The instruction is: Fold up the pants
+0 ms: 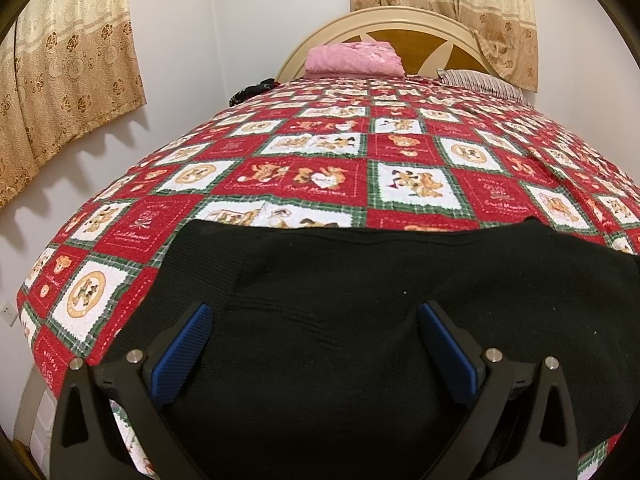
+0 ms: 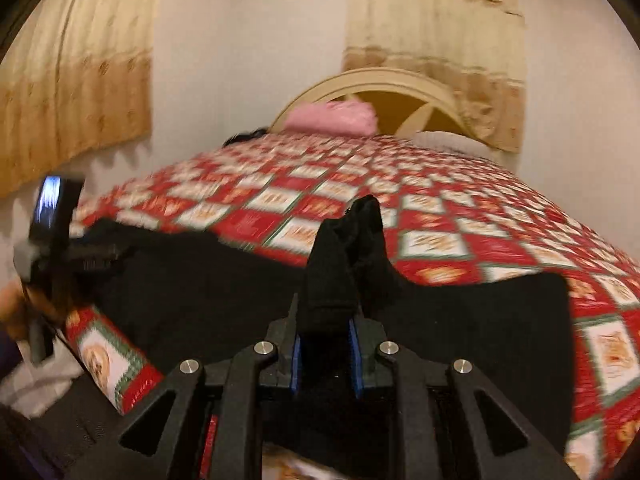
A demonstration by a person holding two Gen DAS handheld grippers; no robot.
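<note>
A pair of black knit fabric pants (image 1: 400,340) lies spread on the near edge of a bed covered by a red, white and green patchwork quilt printed with teddy bears (image 1: 320,152).

The left gripper (image 1: 316,332), black with blue ribbed pads, hovers over the pants with its jaws spread wide and nothing between them.

The right gripper (image 2: 326,344) has its pads pressed onto a bunched fold of the black cloth, which stands up past the fingertips in a soft peak. This view is blurred.

The cloth looks light, limp and a little grippy, not slippery or fragile. It will likely sag and crease wherever it is unsupported, so the sturdier hems, the waistband or a doubled edge seem the best places to pinch.

No containers appear.

At the far end of the bed a folded pink blanket (image 1: 354,58) rests against a cream and wood arched headboard (image 1: 416,28). Beige flowered curtains (image 1: 68,80) hang on the far wall.
</note>
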